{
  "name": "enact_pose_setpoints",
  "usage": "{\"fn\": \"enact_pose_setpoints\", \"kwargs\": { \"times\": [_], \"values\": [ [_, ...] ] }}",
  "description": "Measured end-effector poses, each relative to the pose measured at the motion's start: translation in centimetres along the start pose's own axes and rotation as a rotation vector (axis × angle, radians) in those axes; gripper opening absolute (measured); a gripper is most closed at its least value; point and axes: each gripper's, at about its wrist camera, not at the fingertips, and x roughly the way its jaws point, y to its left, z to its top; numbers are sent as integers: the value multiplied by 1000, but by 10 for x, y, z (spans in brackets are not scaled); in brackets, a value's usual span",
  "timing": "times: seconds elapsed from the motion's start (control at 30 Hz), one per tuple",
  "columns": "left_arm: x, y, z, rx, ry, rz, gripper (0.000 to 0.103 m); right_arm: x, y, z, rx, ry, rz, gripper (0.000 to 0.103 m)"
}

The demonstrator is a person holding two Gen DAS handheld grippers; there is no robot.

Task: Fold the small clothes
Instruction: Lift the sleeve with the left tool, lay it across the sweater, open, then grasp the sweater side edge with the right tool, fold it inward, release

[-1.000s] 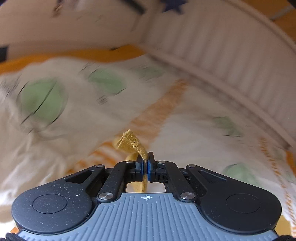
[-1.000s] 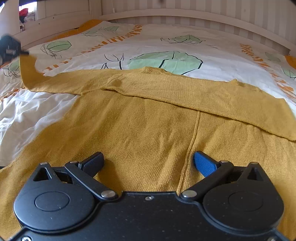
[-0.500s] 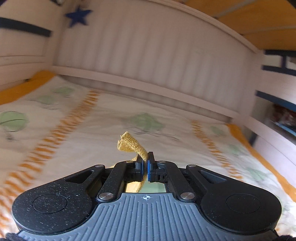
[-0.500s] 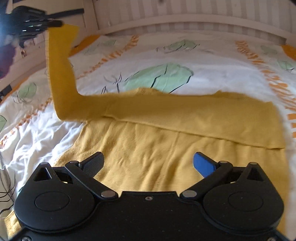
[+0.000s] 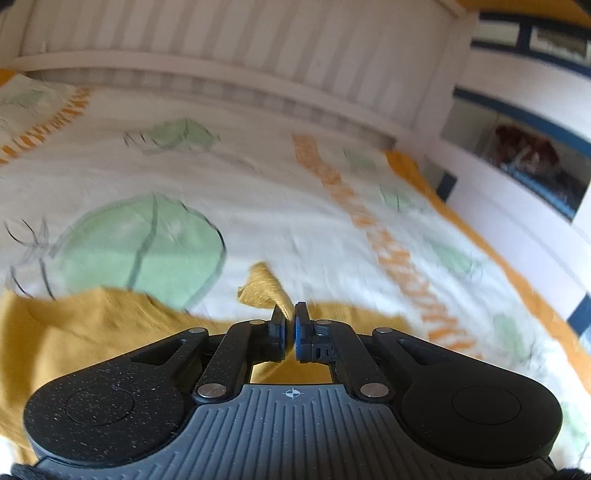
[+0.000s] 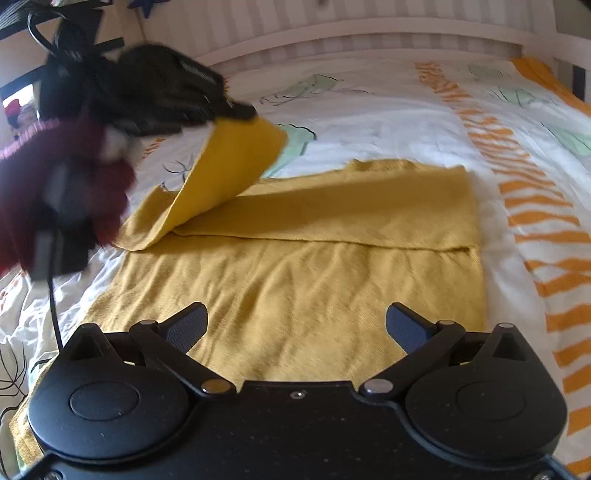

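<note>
A leaf-printed bedspread (image 6: 388,110) meets a white slatted headboard (image 6: 369,22) in daylight.

You are working over a bed (image 6: 388,122) whose white duvet cover (image 6: 406,110) is printed with pale green leaves and bands of orange dashes, an orange border running along its far side. Behind it stands a white slatted headboard (image 6: 369,33). A mustard-yellow knitted sweater (image 6: 295,288) lies spread on the cover, its body flat and creased, one sleeve (image 6: 351,218) folded straight across the upper part from the right edge. The other sleeve (image 6: 229,166) rises off the bed at the left, lifted clear of the cover. The cover is rumpled at the near left, beside the sweater's edge.
</note>
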Motion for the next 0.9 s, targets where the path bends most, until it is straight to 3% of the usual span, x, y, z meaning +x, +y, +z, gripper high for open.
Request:
{"fn": "enact_pose_setpoints", "kwargs": {
  "times": [0.03, 0.1, 0.17, 0.33, 0.5, 0.7, 0.83, 0.9],
  "values": [
    [3, -3, -4, 7, 20, -7, 6, 0, -3, -1, 8, 3, -2, 102],
    [2, -7, -11, 11, 45, -22, 27, -1, -10, -2, 26, 6, -3, 102],
    [-4, -9, -17, 28, 32, -33, 34, 0, -14, -2, 39, 8, -3, 102],
    [-30, -10, -33, 107, -4, 3, 39, 7, -23, 5, 76, 12, -4, 102],
    [-45, 16, -56, 147, 18, 143, 42, 17, -30, 21, 108, -17, 14, 102],
    [-63, 65, -80, 44, 58, 278, 42, 44, -38, 46, 158, -34, 90, 102],
    [-71, 85, -98, 17, 67, 349, 42, 70, -42, 57, 182, 15, 96, 78],
    [-72, 94, -107, -7, 67, 363, 42, 79, -43, 58, 191, 34, 99, 74]
  ]
}}
